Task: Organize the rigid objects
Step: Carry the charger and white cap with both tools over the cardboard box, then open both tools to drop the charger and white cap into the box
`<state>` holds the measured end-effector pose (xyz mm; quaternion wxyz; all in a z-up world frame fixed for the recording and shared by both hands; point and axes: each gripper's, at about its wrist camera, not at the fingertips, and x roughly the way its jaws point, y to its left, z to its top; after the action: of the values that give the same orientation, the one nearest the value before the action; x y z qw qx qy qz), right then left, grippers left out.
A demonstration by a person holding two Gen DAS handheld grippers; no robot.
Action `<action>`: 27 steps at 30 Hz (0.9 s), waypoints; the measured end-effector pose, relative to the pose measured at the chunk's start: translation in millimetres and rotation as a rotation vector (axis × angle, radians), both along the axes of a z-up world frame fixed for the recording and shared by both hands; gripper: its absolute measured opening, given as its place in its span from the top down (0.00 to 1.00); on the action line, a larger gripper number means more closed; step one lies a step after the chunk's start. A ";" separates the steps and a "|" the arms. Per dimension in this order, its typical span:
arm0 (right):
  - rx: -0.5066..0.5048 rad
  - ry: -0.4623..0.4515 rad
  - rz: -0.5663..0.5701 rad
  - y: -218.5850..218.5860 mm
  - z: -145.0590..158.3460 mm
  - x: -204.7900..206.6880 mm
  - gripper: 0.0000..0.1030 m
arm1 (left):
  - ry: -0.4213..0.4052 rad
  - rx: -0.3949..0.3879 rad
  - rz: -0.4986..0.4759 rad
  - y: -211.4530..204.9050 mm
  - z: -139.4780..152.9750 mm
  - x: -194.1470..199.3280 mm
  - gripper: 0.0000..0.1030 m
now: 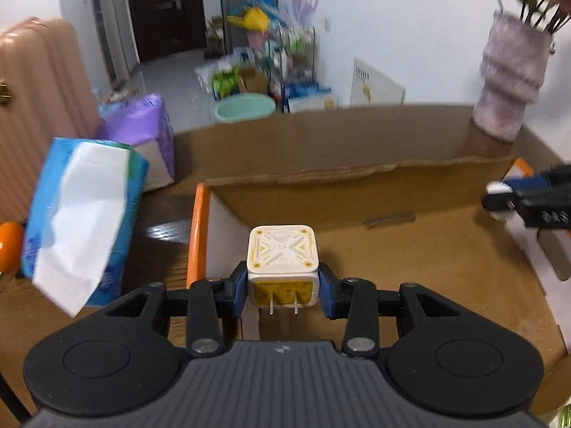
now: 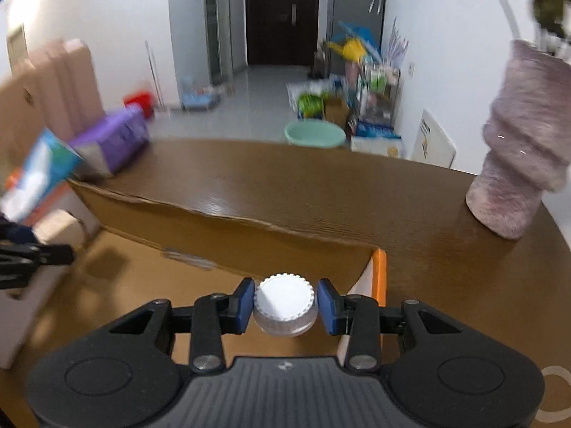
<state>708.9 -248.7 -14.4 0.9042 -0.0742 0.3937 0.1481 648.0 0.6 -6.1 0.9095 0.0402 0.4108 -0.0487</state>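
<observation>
A white plug adapter point(image 1: 282, 264), prongs toward the camera, is clamped between the fingers of the left gripper point(image 1: 283, 290) above the left end of an open cardboard box point(image 1: 357, 185). A small white-capped jar point(image 2: 284, 306) sits gripped between the fingers of the right gripper point(image 2: 285, 306) above the right end of the box. The box stands on the wooden bench point(image 2: 357, 185), with tissue packs point(image 1: 82, 214) beside it and a purple vase point(image 2: 517, 164) further off. The step appears to be carrying both items into the box; next each wants lowering to the floor of the box before the fingers let go, kept apart.
</observation>
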 end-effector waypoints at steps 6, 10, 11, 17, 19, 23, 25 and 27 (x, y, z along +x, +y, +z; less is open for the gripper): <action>-0.111 0.041 0.038 21.4 -10.9 26.5 0.63 | 0.028 0.076 -0.052 -8.0 -6.8 14.2 0.61; -0.168 0.039 0.058 28.3 -16.2 35.0 0.57 | 0.035 0.072 -0.061 -12.9 -7.8 16.0 0.60; -0.170 0.043 0.069 29.2 -16.8 35.9 0.49 | 0.033 0.057 -0.060 -11.8 -7.5 16.6 0.56; -0.150 0.057 0.106 28.5 -17.4 32.3 0.42 | 0.031 0.025 -0.080 -13.6 -6.3 18.7 0.44; -0.147 0.058 0.110 28.4 -16.6 31.9 0.41 | 0.028 0.020 -0.076 -13.3 -5.8 18.3 0.43; -0.138 0.064 0.118 27.2 -14.7 33.7 0.38 | 0.019 0.021 -0.062 -12.5 -3.7 17.3 0.34; -0.134 0.073 0.120 27.0 -13.2 34.9 0.34 | 0.015 0.019 -0.063 -11.0 -0.4 16.7 0.31; -0.148 0.091 0.106 29.2 -10.0 34.3 0.34 | 0.019 0.020 -0.053 -9.1 6.8 14.9 0.31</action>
<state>743.2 -219.5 -24.5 0.8683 -0.1547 0.4398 0.1694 662.9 -8.5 0.8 0.9036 0.0596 0.4185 -0.0692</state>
